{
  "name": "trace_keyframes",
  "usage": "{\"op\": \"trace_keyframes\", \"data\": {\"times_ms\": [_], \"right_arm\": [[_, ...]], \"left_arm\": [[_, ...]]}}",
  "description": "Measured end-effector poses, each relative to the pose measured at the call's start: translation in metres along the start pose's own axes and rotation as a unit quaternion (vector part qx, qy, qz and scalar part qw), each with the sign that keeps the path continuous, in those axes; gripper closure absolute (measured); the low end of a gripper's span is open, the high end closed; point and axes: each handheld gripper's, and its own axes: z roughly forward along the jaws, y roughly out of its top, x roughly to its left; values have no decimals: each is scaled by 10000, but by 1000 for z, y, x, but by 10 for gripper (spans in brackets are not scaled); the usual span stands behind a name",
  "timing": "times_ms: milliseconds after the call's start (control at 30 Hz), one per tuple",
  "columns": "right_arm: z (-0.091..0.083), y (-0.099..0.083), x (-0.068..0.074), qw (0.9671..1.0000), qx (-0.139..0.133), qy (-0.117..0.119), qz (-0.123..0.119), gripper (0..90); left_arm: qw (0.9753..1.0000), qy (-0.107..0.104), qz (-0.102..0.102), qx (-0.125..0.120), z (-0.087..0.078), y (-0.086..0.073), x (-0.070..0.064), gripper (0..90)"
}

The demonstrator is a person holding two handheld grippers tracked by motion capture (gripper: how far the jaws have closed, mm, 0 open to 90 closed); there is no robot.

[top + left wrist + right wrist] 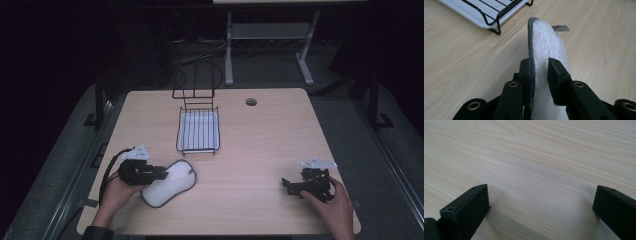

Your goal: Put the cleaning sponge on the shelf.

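Beyond the pinched white cloth [549, 47], wire rack [198, 129] (tray beneath), table [260, 145] between.

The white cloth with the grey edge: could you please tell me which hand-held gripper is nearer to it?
Left. The left hand-held gripper is clamped on the white cloth; the right hand-held gripper rests open across the table, well apart from it.

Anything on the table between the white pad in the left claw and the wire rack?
Nothing visible. The left claw is shut on the white pad, and the stretch of table between it and the wire rack is bare wood. The right claw sits open, far to the side.
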Motion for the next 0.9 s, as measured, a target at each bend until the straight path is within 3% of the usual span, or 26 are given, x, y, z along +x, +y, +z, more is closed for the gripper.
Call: {"op": "trace_keyframes", "data": {"times_ms": [467,733,900], "right_arm": [[0,0,0,10000,0,0,-1,2],[0,0,0,10000,-1,1,-1,2],[0,0,0,10000,-1,0,-3,2]], "left_arm": [[9985,-421,-272,-231,-7,3,-4,811],[9975,-478,-449,-276,-6,4,-8,811],[9976,-444,-436,-293,-6,6,-11,815]]}}
